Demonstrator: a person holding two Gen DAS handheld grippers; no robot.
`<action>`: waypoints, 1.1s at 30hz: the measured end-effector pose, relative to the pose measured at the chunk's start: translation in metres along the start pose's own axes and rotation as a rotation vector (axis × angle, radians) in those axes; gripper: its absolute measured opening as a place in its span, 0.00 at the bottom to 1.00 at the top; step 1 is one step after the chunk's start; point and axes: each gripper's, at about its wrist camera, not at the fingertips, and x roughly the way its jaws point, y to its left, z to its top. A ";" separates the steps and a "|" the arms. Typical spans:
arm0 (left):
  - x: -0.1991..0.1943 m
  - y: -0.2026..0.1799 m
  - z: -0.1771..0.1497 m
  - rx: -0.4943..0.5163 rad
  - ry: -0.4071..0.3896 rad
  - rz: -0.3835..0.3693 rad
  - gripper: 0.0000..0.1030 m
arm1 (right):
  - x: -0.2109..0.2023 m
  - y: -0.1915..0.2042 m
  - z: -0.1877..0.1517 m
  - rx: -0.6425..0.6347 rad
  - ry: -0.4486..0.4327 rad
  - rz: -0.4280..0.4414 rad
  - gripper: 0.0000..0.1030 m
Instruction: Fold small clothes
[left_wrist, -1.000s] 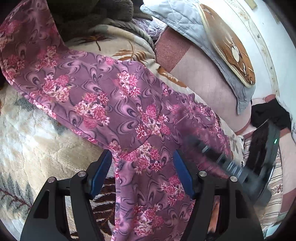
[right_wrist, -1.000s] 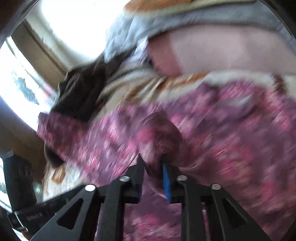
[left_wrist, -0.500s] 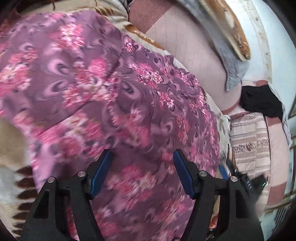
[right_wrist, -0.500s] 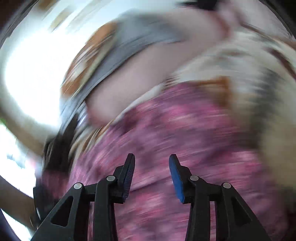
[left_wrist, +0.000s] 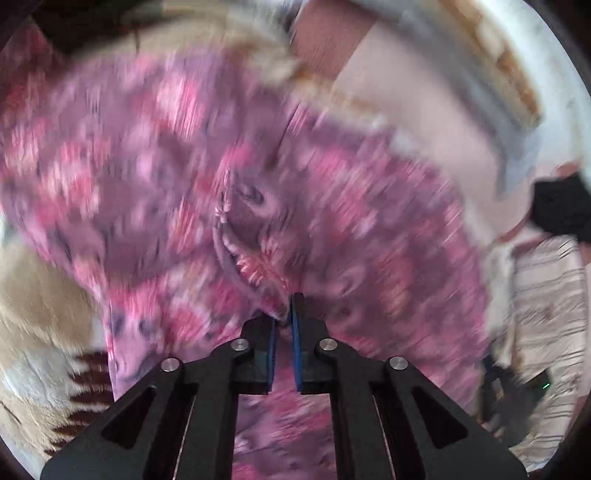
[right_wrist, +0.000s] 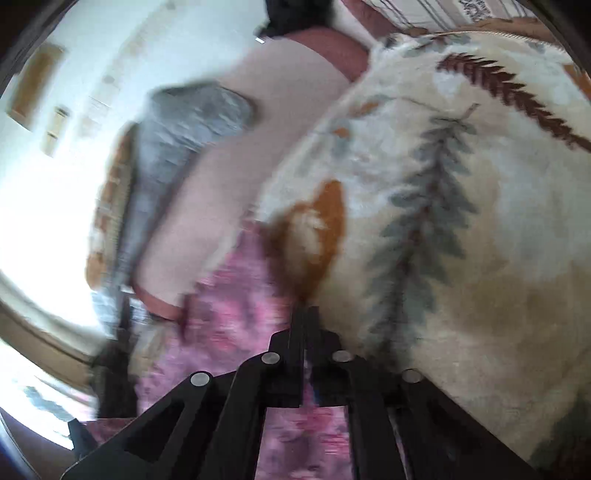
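The purple floral garment (left_wrist: 332, 206) lies spread on a leaf-patterned blanket (right_wrist: 480, 221) over the bed. The left gripper (left_wrist: 283, 325) is nearly closed, pinching a fold of the cloth. The right gripper (right_wrist: 304, 321) looks closed at the garment's edge by the blanket, but blur hides whether cloth sits between its tips. Risk: such a thin pinch could slip during a fast pull, or the right gripper could snag the blanket. Half a second ago both grippers were wide open above the cloth.
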 end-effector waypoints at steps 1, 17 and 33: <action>-0.005 0.002 -0.002 -0.011 -0.020 -0.014 0.07 | -0.004 -0.006 0.000 0.016 -0.011 0.008 0.07; -0.007 -0.006 -0.001 0.059 -0.055 -0.011 0.28 | -0.004 0.055 -0.019 -0.230 -0.001 0.164 0.27; -0.196 0.210 0.083 -0.269 -0.422 0.330 0.55 | 0.034 0.068 -0.056 -0.332 0.107 0.100 0.39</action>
